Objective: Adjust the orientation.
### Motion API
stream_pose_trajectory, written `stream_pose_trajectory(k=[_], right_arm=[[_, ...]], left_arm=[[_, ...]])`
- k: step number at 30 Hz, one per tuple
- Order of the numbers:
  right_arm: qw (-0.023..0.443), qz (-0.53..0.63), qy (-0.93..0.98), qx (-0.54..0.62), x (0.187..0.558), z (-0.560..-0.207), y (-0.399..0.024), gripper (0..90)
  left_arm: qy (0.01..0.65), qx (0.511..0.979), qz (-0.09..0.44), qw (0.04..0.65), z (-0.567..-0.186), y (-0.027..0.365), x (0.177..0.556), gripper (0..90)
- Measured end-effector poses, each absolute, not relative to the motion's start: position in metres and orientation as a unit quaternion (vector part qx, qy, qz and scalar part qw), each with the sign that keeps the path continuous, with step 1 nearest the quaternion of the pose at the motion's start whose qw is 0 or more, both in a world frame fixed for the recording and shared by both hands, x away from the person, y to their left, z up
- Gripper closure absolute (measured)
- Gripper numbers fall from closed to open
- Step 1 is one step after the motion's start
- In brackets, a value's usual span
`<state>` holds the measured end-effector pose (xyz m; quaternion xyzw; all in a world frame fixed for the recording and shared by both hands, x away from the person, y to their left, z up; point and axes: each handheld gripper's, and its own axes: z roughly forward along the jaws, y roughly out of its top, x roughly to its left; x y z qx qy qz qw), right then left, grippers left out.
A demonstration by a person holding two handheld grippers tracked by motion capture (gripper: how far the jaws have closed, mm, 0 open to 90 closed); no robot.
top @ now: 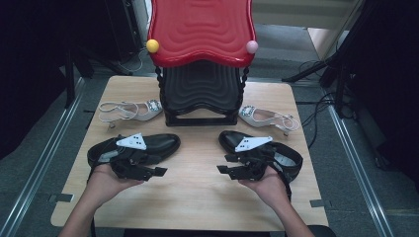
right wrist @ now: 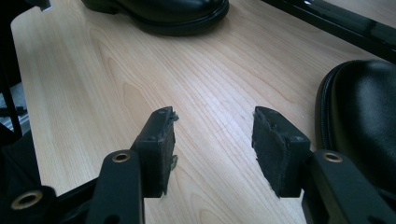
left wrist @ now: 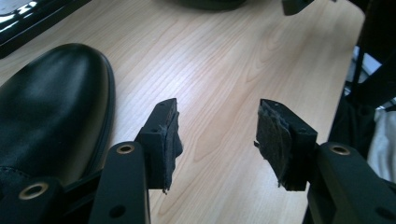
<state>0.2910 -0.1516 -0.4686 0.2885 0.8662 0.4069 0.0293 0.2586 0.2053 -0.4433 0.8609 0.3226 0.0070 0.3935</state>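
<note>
**Two open grippers rest beside a pair of black shoes**

The wooden table (top: 197,192) carries everything in the scene, its pale grain bare in the middle between the two hands. At its far edge stands the shoe rack (top: 200,64), the biggest thing on it: a wavy red top shelf over a black lower shelf, with a yellow ball (top: 152,45) on the top shelf's left corner and a pink ball (top: 252,47) on its right corner.

Next in size are the two black leather shoes. The left black shoe (top: 158,143) lies in front of the rack's left side, toe pointing toward the table's middle; the right black shoe (top: 284,155) lies in front of the rack's right side, its toe likewise turned inward. They are well apart.

The left gripper (top: 157,171) sits over the heel end of the left black shoe, its jaws spread wide over bare wood with nothing between them. In the left gripper view that shoe's toe lies just beside one jaw. The right gripper (top: 221,164) sits at the right black shoe in the same manner, jaws wide apart and empty.

Smallest are two silver sandals beside the rack's base: the left sandal (top: 129,111) and the right sandal (top: 269,118).
</note>
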Motion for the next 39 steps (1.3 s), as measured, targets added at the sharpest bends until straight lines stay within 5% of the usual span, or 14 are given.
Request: stream_pose_trajectory(k=[26,39], right_arm=[[0.028,0.395,0.874,0.284,0.290,-0.473,-0.147,48.5],[0.026,0.389,0.877,0.280,0.290,-0.475,-0.146,48.1]], left_arm=[[0.377,0.842,0.033,0.385,-0.414,0.281,0.252,47.1],[0.427,0.829,0.054,0.358,-0.432,0.318,0.257,47.1]])
